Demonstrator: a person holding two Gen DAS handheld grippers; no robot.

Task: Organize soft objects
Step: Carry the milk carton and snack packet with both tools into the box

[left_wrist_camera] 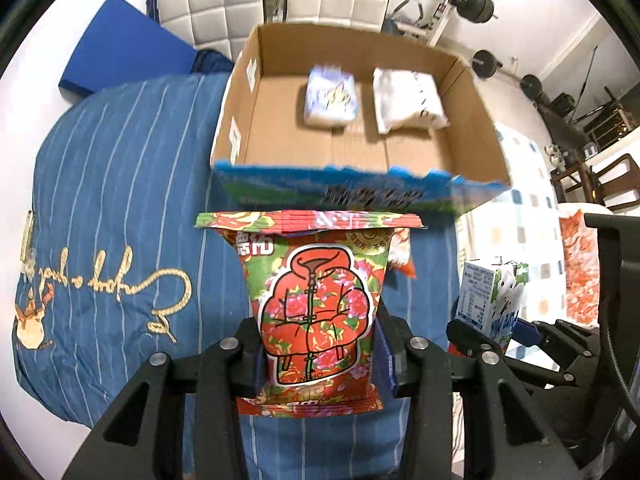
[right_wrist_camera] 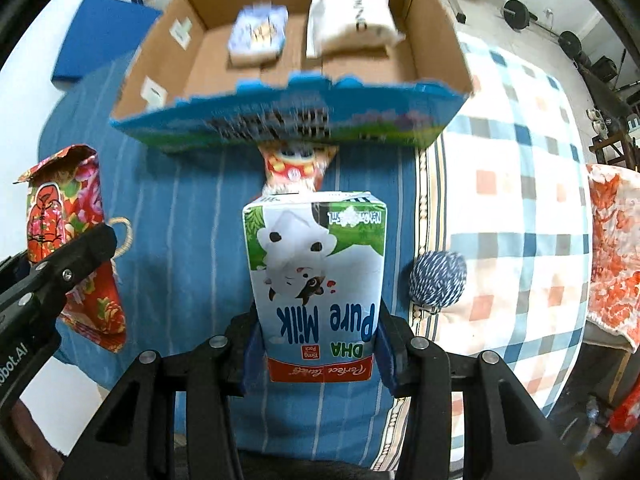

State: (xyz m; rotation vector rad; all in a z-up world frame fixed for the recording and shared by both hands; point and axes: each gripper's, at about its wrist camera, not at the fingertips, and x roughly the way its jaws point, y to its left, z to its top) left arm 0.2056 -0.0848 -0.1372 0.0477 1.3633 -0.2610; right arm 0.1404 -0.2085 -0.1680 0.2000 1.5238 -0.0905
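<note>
Over a bed with a blue striped quilt (left_wrist_camera: 120,208), the left claw (left_wrist_camera: 318,354) clamps a red floral packet (left_wrist_camera: 316,304), the right claw (right_wrist_camera: 318,344) a white-and-blue milk carton (right_wrist_camera: 316,276), short of the open cardboard box's near edge (right_wrist_camera: 288,120).

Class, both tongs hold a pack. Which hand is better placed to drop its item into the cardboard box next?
Roughly even, slightly the left. Its tongs grip the floral pack facing the cardboard box's empty near-left floor. The right tongs grip the milk carton facing the occupied side.
</note>
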